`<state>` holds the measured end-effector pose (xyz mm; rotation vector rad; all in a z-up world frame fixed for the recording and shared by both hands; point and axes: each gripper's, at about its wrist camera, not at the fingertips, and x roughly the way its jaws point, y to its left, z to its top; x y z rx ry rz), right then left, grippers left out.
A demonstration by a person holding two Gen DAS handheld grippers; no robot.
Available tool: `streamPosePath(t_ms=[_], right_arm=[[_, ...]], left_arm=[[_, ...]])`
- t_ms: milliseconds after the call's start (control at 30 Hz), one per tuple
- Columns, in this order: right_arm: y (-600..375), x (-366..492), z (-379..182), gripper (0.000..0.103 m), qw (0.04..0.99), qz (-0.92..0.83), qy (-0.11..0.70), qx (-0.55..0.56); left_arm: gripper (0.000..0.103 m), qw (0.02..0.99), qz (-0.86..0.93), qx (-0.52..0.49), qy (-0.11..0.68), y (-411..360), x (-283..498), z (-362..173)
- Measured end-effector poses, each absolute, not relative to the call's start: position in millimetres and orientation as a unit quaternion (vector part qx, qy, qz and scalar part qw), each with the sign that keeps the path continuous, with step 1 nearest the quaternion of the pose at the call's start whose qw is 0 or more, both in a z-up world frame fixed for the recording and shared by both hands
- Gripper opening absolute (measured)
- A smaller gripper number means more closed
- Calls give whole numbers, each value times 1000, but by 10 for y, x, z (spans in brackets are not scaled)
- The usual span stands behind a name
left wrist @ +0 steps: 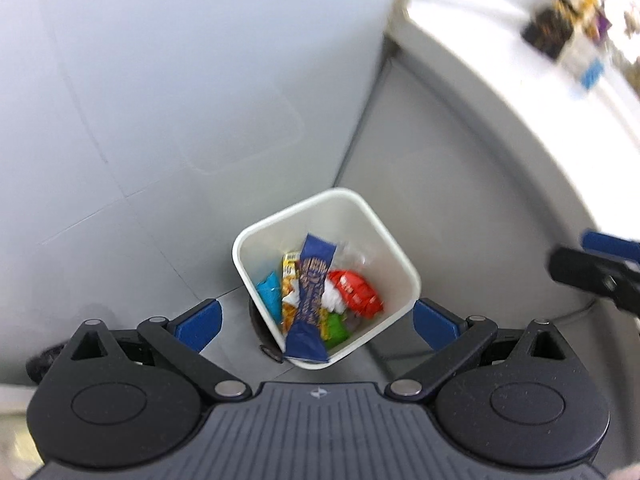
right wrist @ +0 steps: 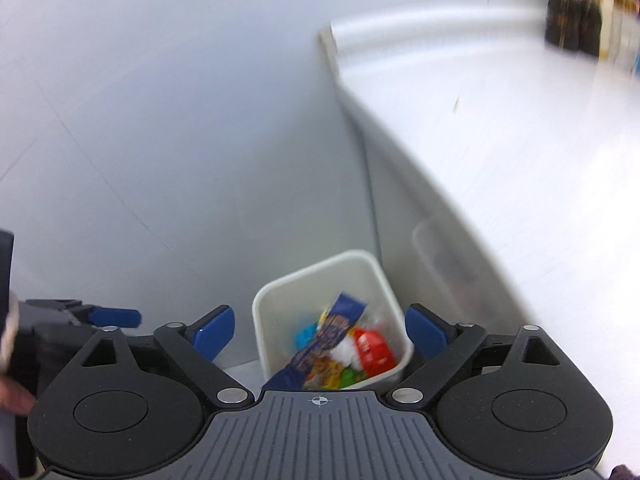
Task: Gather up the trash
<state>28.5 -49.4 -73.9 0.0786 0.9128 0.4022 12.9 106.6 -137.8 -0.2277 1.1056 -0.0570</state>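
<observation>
**One bin, two empty grippers**

One white, square, smooth-walled bin [left wrist: 394, 236] stands on the grey floor beside the white counter [left wrist: 500, 80], holding several crinkled wrappers: one long dark-blue wrapper [left wrist: 310, 296], one red, one light-blue, one green. Left gripper [left wrist: 318, 326] and right gripper [right wrist: 320, 334] hang above, jaws apart, empty.

The items [left wrist: 560, 28] at the far end of the white counter [left wrist: 500, 92] are smeared by blur — dark packs, yellow, purple, nothing readable. The right gripper [left wrist: 600, 268] is cut off by the left wrist view's right edge. The blue wrapper [right wrist: 320, 344] in the bin [right wrist: 280, 300] is blurred — its lower end hidden behind the gripper body.
</observation>
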Motion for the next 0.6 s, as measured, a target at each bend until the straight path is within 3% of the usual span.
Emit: streamPosePath(t_ms=[300,600], right_arm=[[-875,-19,-2,100,903,141,406,8],[-1155,-184,348,100,909,94,405,-6]], left_arm=[[102,853,14,-143,502,859,-1,-832],[102,843,-6,-140,520,499,-47,-478]])
